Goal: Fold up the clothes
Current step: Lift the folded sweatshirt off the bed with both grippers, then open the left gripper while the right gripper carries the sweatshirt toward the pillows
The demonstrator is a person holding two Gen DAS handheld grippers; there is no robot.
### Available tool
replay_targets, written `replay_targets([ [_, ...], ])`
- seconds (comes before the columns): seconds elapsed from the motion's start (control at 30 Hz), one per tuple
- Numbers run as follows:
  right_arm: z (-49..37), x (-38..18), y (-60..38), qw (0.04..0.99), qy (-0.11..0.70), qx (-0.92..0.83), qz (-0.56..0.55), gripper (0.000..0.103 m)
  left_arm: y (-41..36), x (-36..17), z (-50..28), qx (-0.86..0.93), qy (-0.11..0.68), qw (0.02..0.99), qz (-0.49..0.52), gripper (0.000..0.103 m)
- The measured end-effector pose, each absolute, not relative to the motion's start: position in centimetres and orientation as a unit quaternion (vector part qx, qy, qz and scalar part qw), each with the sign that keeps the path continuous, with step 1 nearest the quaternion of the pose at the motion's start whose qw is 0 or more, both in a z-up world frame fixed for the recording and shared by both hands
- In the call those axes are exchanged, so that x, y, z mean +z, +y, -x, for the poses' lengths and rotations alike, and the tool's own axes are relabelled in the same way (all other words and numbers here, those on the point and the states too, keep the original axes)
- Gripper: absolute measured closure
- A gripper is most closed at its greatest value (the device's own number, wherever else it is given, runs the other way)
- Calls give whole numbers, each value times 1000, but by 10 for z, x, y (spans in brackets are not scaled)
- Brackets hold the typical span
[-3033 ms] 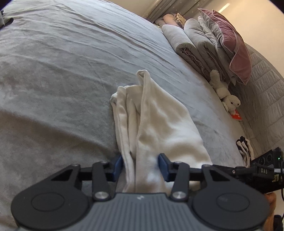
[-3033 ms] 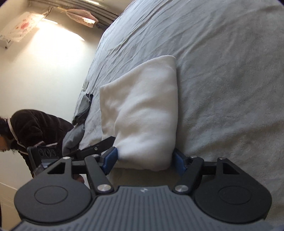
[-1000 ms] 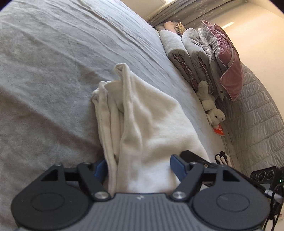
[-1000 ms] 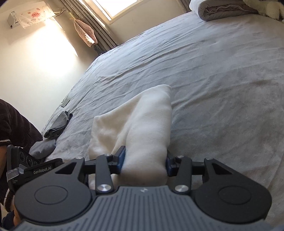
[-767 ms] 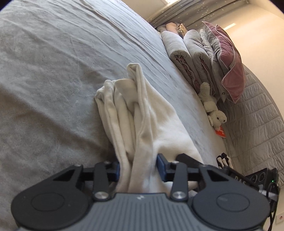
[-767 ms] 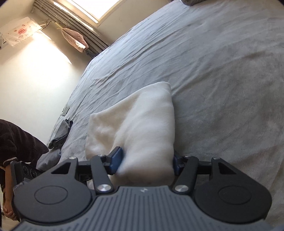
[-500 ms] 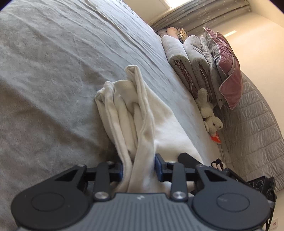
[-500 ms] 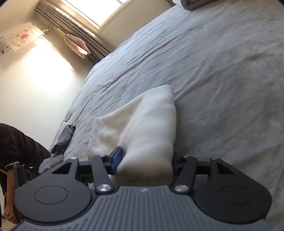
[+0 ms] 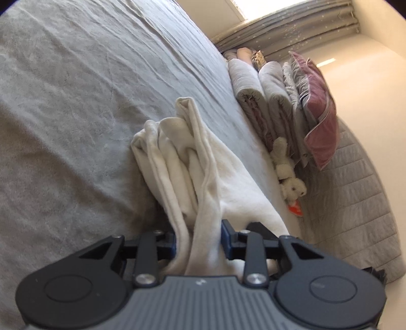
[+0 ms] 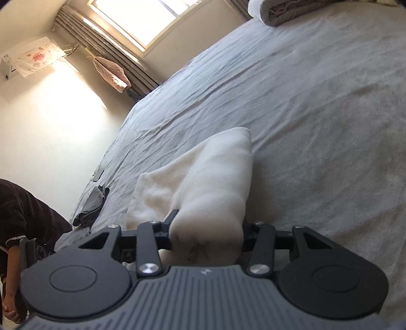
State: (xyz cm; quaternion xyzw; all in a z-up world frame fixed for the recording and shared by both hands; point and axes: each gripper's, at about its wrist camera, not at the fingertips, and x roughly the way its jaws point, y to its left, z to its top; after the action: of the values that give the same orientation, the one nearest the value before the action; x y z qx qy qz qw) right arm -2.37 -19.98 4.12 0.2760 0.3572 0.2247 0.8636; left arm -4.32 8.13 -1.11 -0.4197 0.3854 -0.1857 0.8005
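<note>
A folded white garment [image 9: 192, 162] lies on the grey bed [image 9: 63, 101], its stacked layers showing along one edge. My left gripper [image 9: 199, 241] is shut on that layered near edge, with the cloth pinched between its blue pads. From the other side, the same white garment [image 10: 215, 182] appears as a smooth thick fold. My right gripper [image 10: 206, 238] is shut on this near end, and the fabric bulges between its fingers. The tip of the right gripper's finger [image 9: 258, 227] shows beside the cloth in the left wrist view.
Rolled grey blankets [image 9: 253, 83], a pink pillow [image 9: 319, 121] and a plush toy [image 9: 289, 177] line the quilted headboard [image 9: 355, 203]. Dark clothing [image 10: 91, 205] lies at the bed's far corner near a person's dark sleeve [image 10: 22, 218]. A window [image 10: 142, 17] is behind.
Both grippers have closed tighter on the white garment. Its near edge is now bunched narrower and lifted slightly, and both views have tilted toward the window.
</note>
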Motion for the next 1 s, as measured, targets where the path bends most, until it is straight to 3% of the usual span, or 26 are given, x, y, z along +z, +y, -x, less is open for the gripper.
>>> replay_targets([
  [0.33,33,78,-189,917,284,233,-154,60,80,-16,37,-211,387,756,484,44],
  [0.73,37,109,-233,951,218,186,-113,62,24,-1,25,-285,378,747,467,46],
  [1.0,20,151,-329,971,169,124,-119,62,5,3,17,-307,383,753,439,46],
])
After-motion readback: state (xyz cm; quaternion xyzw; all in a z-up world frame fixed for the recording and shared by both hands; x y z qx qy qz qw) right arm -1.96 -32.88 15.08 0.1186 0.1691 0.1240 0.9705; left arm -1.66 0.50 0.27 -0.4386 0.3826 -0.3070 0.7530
